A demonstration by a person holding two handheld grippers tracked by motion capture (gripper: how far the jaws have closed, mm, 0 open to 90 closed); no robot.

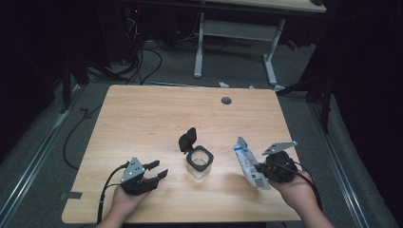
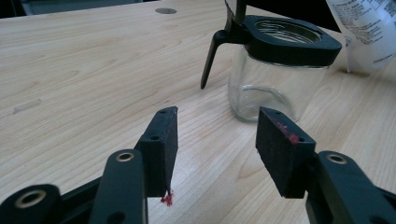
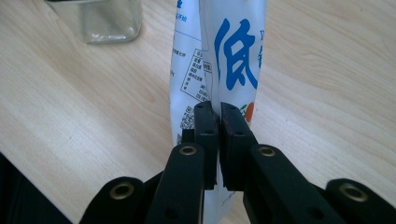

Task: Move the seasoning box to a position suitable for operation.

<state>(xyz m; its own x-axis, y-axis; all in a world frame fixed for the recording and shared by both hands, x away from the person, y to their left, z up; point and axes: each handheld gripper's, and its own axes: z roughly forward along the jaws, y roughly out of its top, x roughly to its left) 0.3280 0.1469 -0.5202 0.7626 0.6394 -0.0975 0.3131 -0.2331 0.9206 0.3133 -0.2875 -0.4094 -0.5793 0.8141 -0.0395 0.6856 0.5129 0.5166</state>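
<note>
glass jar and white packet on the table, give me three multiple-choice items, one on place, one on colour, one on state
1. Where does the glass jar stand?
A. between the left gripper and the right gripper
B. on the floor
C. by the table's far grommet hole

2. What colour is the large print on the white packet?
A. green
B. blue
C. black

3. How is the jar's black lid?
A. shut flat on the mouth
C. lying apart on the table
B. flipped up, leaving the mouth open

Answers:
1. A, the high view shows the jar on the wooden table midway between both grippers.
2. B, the right gripper view shows big blue characters on the packet pinched between that gripper's jaws.
3. B, the lid rises behind the black collar and the mouth is uncovered.
</note>
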